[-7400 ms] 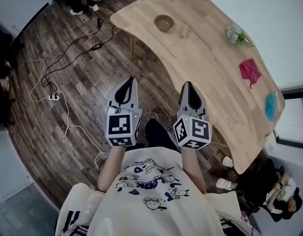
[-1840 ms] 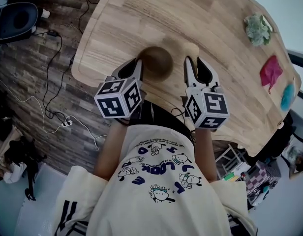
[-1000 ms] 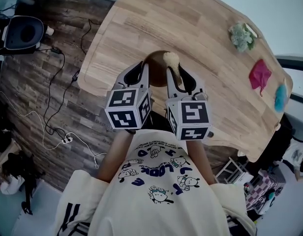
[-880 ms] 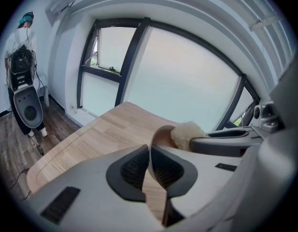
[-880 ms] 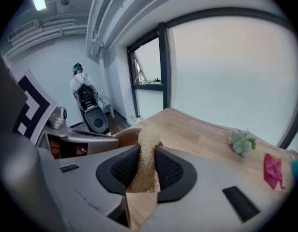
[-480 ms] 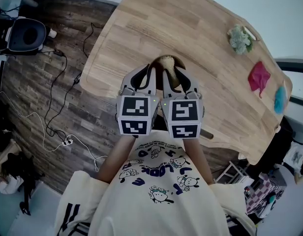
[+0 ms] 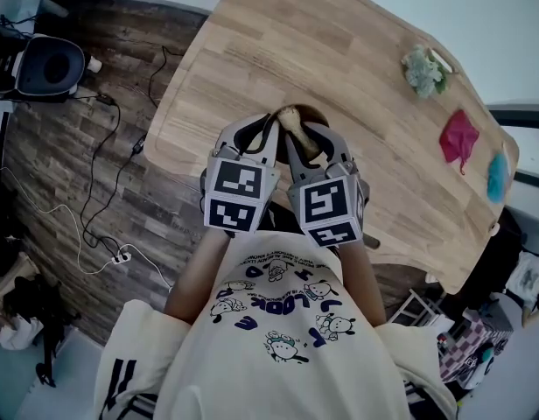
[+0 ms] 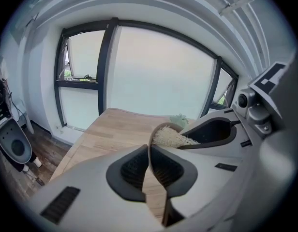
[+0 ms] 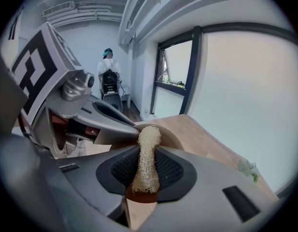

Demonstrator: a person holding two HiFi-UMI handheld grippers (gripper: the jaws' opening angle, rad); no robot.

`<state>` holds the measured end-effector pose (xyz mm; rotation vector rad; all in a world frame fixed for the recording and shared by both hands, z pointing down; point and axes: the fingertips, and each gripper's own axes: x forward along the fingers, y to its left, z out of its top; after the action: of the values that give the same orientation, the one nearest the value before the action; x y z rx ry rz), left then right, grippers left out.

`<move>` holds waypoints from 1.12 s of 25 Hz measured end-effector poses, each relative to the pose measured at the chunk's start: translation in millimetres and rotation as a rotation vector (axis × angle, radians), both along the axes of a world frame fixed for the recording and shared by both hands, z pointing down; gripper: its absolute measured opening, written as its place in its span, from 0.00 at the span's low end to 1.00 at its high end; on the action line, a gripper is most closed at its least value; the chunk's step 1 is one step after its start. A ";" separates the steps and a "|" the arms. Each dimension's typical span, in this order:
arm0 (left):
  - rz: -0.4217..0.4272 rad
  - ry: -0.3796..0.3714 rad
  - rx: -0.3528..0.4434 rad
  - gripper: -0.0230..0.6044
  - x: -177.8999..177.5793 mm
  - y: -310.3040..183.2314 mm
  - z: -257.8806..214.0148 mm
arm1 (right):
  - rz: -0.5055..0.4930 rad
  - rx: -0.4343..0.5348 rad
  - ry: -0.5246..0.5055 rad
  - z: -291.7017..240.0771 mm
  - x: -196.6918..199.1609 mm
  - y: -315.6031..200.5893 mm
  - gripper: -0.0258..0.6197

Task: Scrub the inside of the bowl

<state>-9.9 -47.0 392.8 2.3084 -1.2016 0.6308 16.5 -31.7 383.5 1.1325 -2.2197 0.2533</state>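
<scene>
Left tongs (image 8: 149, 153) nearly closed, pads pinching the thin rim of the bowl (image 8: 158, 129). Right tongs (image 9: 146, 151) part-open, clamped on the loofah scrubber (image 9: 146, 163), whose top pokes past the fingertips by the bowl wall. Head view: the 2 tongs sit side by side with the bowl mostly hidden behind them, near the front edge of the wooden surface (image 7: 339, 51). Plant (image 7: 424, 59), red cloth (image 7: 458, 136) and blue cloth (image 7: 497, 178) lie well apart at the far right. Only the 2 gripper views show the grips — the left one also shows the loofah inside the bowl.
</scene>
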 end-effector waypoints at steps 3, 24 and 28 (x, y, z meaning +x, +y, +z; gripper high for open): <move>0.067 -0.023 -0.021 0.11 3.4 -0.6 5.8 | -0.088 0.000 0.059 7.5 -0.9 3.9 0.18; -0.148 0.179 -0.107 0.11 1.1 2.2 7.0 | 0.319 0.038 -0.042 -5.3 35.3 -16.3 0.18; -0.212 0.228 -0.103 0.11 -3.7 0.7 2.1 | 0.368 0.096 -0.063 -17.0 40.1 -19.3 0.18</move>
<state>-13.6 -46.3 394.9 2.0677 -1.2514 0.3353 56.6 -51.0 366.5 1.6048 -2.0819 0.3414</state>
